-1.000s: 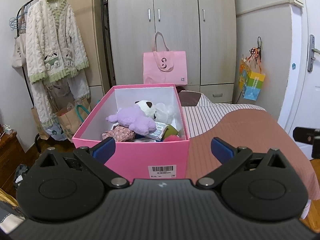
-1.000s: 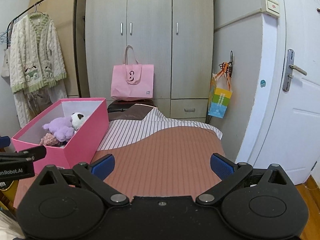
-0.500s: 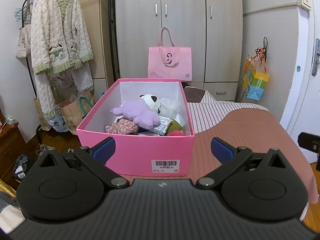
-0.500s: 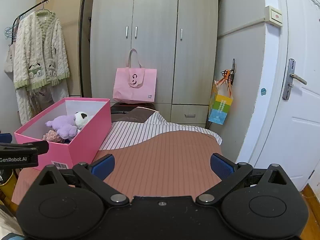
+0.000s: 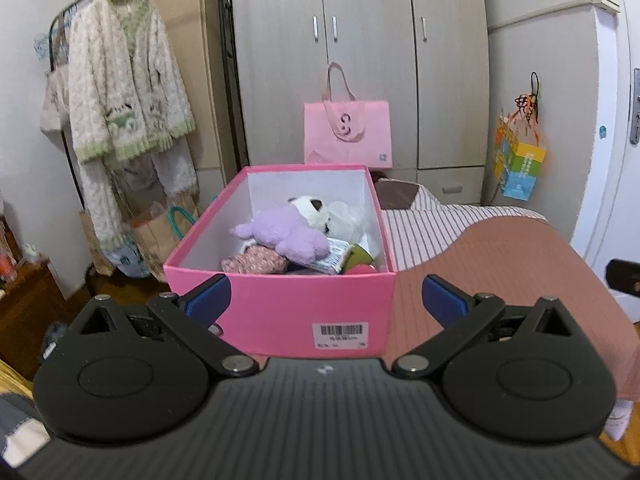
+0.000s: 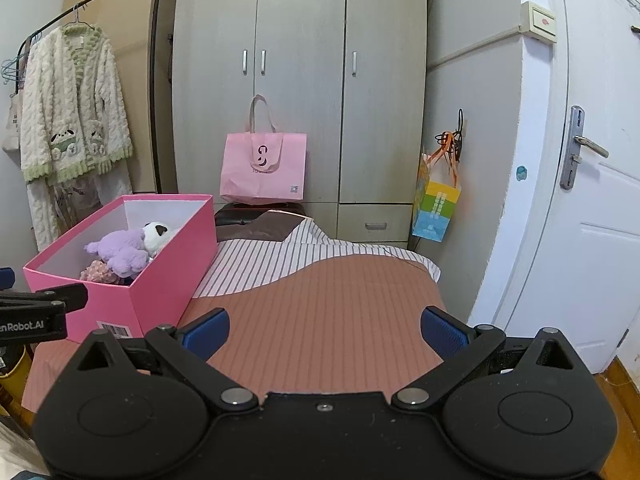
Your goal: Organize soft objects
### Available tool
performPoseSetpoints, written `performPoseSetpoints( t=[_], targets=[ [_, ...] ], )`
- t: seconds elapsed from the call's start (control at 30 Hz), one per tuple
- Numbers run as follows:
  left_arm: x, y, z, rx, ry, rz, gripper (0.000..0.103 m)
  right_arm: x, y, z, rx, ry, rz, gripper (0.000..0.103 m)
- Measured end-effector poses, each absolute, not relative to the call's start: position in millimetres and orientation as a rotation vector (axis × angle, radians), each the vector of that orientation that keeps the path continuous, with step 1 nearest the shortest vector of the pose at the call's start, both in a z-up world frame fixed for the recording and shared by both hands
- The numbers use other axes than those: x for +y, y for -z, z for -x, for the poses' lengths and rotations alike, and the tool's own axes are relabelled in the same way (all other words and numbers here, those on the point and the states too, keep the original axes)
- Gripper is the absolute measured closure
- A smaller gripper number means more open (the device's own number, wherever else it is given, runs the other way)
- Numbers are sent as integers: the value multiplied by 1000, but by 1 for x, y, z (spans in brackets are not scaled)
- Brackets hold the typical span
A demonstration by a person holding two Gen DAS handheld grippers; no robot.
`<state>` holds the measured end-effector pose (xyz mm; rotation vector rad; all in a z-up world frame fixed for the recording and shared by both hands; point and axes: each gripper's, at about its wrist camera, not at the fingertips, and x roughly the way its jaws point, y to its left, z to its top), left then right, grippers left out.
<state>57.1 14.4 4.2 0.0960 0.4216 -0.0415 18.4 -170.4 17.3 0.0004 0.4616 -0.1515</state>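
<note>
A pink box (image 5: 280, 312) (image 6: 168, 276) stands on the bed and holds soft toys. A purple plush (image 5: 292, 230) (image 6: 120, 250) lies on top, with a white panda plush (image 5: 316, 210) (image 6: 158, 234) behind it and a floral fabric piece (image 5: 254, 262) in front. My left gripper (image 5: 326, 302) hangs open just before the box's near wall, nothing between its fingers. My right gripper (image 6: 324, 330) is open over the bare bedspread, to the right of the box.
The bed (image 6: 332, 312) has a pink-brown spread and a striped sheet (image 6: 280, 260). A pink tote bag (image 6: 264, 168) leans on the wardrobe (image 6: 300, 80). A clothes rack with a cream cardigan (image 5: 128, 92) stands left. A colourful bag (image 6: 436, 204) hangs near the white door (image 6: 592, 200).
Both views have drawn back from the box and shifted a little. Both grippers stay open and empty.
</note>
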Motion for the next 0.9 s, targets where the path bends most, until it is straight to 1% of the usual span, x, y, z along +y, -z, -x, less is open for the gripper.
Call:
performPoseSetpoints(
  t=[0.23,0.9],
  targets=[
    [15,-7,-53,391,30,-100,0,-159,-19,-9,406,204,63,0],
    [19,-7,-55,389,16,-91,0,-161,-15,-15,438,179,33,0]
  ],
)
